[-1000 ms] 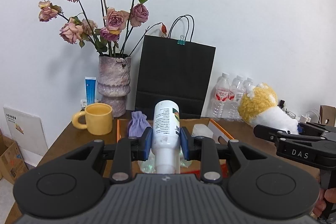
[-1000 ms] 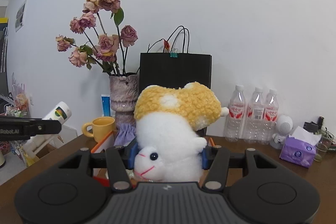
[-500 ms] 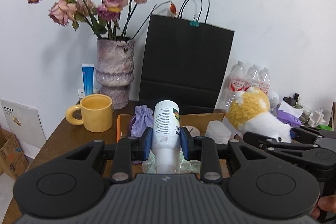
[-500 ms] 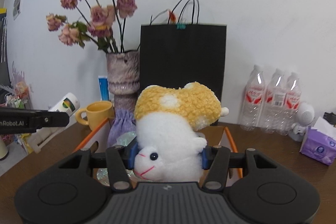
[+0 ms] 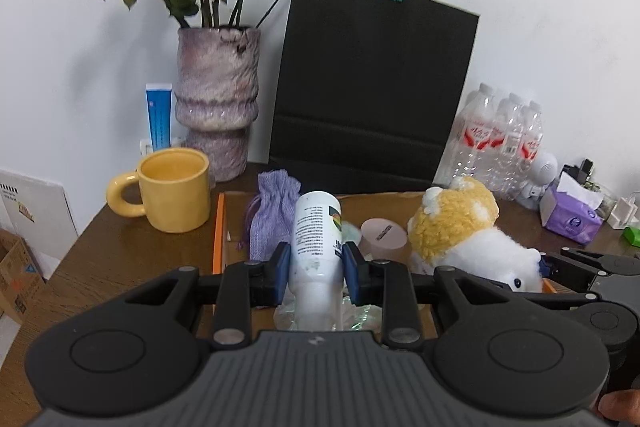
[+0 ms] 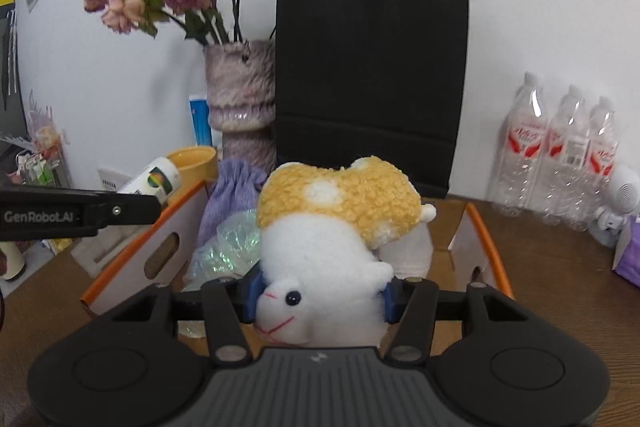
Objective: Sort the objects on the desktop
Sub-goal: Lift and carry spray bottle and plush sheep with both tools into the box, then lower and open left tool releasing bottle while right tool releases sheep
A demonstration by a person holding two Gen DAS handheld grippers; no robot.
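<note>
In the left wrist view the left tongs (image 5: 316, 273) are clamped on a white cylindrical plastic bottle with a printed label (image 5: 316, 239), blue pads pressing its sides, at the lower middle of the frame. The bottle hangs above an open cardboard box with orange edges (image 5: 218, 227) on the brown wooden surface (image 5: 120, 251). Inside the box lie a lilac drawstring cloth pouch (image 5: 274, 211), a round pale pink lid-like thing (image 5: 383, 235) and some crinkled clear wrap.

At the lower right of that frame the right tongs (image 5: 540, 269) grip a plush toy with a white body and curly yellow back (image 5: 468, 231) over the right side of the box. In the right wrist view those tongs (image 6: 320, 297) are closed on the toy's white head end, low in the middle of the frame, with the box just behind and below.

Left of the box stands a yellow ceramic mug (image 5: 174, 189); behind it, at the upper left, a mottled purple vase of dried roses (image 5: 218, 99). A black paper bag with cord handles (image 5: 372, 83) fills the upper middle, and clear water bottles with red labels (image 5: 500, 139) stand at the right.
</note>
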